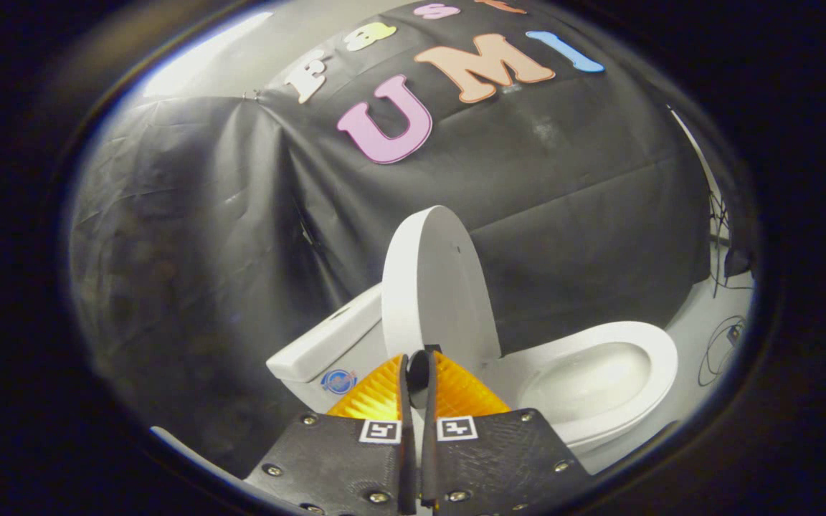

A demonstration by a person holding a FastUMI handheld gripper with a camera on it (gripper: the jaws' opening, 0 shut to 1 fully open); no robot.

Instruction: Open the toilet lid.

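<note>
The white toilet lid point(434, 287) stands raised, tipped back toward the tank point(312, 355). The seat ring point(660, 358) and the bowl point(585, 383) lie uncovered to the right of the fingers. My gripper point(418, 367) is at the lid's near rim, its orange-backed fingers point(373, 398) drawn close together. A thin white strip of the lid shows in the narrow gap between them, so the gripper looks shut on the rim. The exact contact at the tips is hidden by a dark blob.
Black cloth forms the booth's wall behind the toilet. Loose cables point(721, 344) lie on the pale floor beyond the bowl at the far right. A round blue sticker point(338, 381) marks the tank's side by the left finger.
</note>
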